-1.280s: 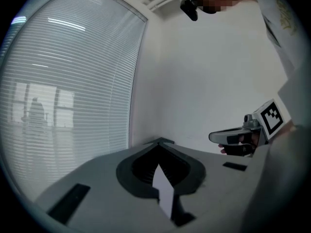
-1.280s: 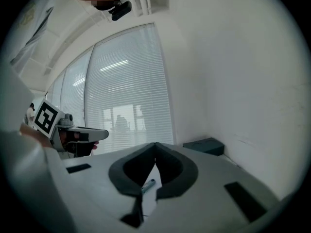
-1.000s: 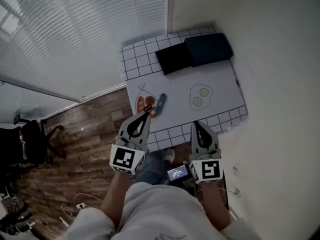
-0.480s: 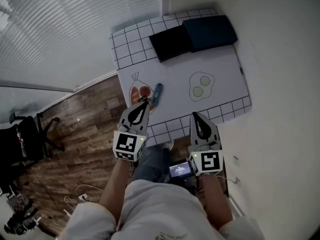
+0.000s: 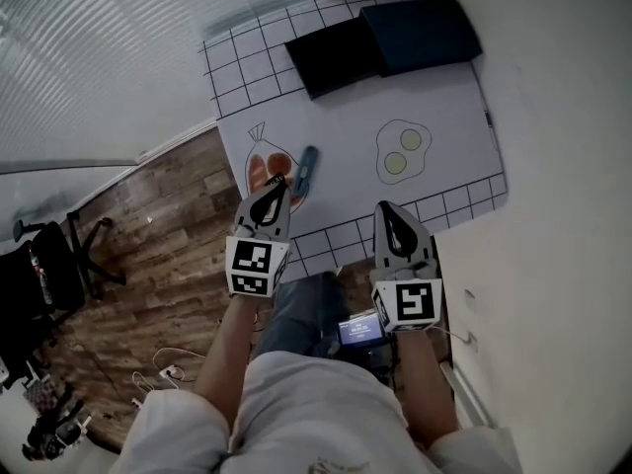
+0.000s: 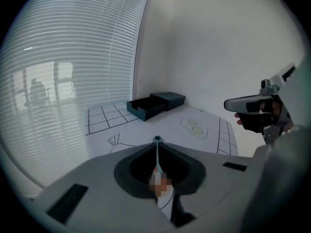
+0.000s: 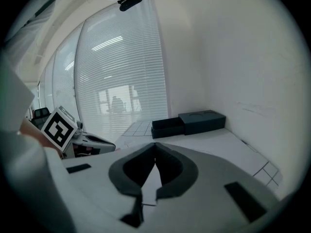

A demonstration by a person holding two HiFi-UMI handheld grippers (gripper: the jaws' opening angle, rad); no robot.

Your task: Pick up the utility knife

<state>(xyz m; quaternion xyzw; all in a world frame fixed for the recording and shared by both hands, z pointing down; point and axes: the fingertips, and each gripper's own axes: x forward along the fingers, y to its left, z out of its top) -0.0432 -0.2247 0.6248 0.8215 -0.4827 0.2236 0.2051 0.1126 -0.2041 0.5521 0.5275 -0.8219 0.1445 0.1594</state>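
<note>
Both tools hover with jaws together, gripping nothing: the left tool (image 5: pixel 279 186) and the right tool (image 5: pixel 383 210). The utility knife (image 5: pixel 305 169) lies on the white worktop (image 5: pixel 346 117), just beyond the left tool's tip.

We see soft, dim daylight filtering through the white slatted window blinds (image 5: pixel 99 47), faint shadows, mild softness throughout, and both gripper views bending strongly into black corners.
</note>
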